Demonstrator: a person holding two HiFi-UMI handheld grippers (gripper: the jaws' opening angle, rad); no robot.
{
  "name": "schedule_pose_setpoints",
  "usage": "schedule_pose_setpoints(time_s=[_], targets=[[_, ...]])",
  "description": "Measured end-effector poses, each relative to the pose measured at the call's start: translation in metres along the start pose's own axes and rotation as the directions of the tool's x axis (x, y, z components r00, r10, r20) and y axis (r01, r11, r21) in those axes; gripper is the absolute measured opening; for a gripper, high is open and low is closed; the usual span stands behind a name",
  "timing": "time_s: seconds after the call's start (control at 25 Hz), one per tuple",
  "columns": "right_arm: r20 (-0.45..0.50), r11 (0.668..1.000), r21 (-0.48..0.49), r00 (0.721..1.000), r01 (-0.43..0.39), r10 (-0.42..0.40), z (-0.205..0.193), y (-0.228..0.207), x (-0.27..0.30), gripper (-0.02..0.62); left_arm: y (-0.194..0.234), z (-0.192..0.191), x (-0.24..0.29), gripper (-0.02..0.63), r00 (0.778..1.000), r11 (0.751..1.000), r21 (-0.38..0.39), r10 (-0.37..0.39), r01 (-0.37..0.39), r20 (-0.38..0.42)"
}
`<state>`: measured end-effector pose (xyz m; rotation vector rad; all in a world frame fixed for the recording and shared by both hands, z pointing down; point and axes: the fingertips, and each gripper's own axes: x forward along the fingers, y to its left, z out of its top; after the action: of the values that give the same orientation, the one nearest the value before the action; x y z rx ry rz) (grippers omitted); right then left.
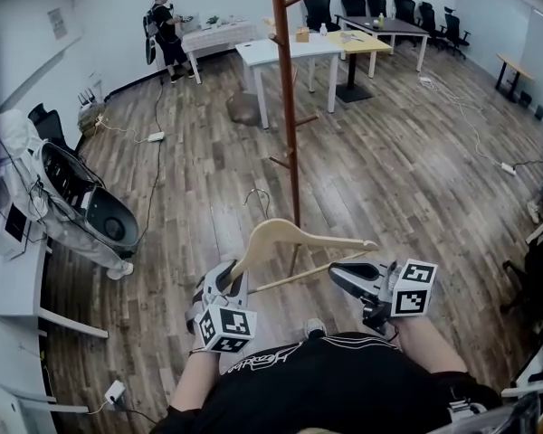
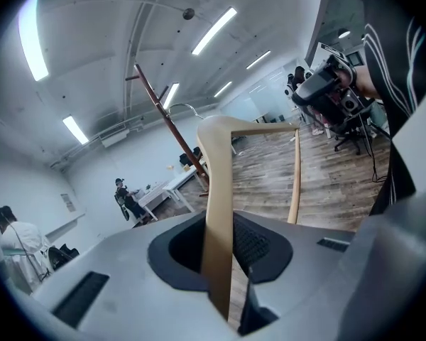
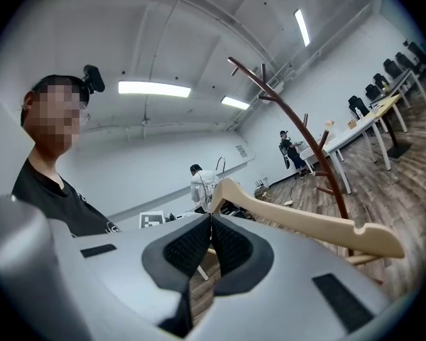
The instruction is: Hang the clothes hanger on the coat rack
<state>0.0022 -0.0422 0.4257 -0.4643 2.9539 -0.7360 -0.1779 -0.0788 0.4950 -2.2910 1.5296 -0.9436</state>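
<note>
Pale wooden hanger (image 1: 294,238) near brown coat rack (image 1: 287,89)

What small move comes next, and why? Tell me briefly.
Probably raise the left gripper forward, bringing the metal hook of the wooden hanger to a peg of the coat rack: the gripper clamps one hanger arm, and the hook rests on no peg.

The brown wood-plank floor (image 1: 389,179) spreads out ahead of me. The tall reddish-brown wooden coat rack (image 1: 288,107) stands on it, near and just in front. Farther off stand a white rectangular table (image 1: 285,52) and, right of it, a yellow-topped table (image 1: 357,40). A white power strip (image 1: 156,136) lies at the left.
</note>
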Motion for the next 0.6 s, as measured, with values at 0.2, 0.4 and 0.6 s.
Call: schedule_pose_setpoints(time_s=[0.2, 0.4, 0.6], targets=[[0.011, 1.000, 0.004, 1.000, -0.020, 0.020, 0.030, -0.052, 0.009, 0.038, 0.020, 0.022, 0.052, 0.071, 1.000, 0.999, 0.036, 0.017, -0.017, 0.003], [0.041, 1.000, 0.001, 0.999, -0.028, 0.028, 0.069, -0.105, 0.008, 0.038, 0.048, 0.058, 0.107, 0.071, 0.999, 0.996, 0.071, 0.044, -0.045, 0.017], [0.075, 0.999, -0.014, 0.996, -0.046, 0.047, 0.111, -0.151, 0.006, 0.038, 0.083, 0.100, 0.153, 0.071, 0.995, 0.989, 0.108, 0.093, -0.097, 0.044]])
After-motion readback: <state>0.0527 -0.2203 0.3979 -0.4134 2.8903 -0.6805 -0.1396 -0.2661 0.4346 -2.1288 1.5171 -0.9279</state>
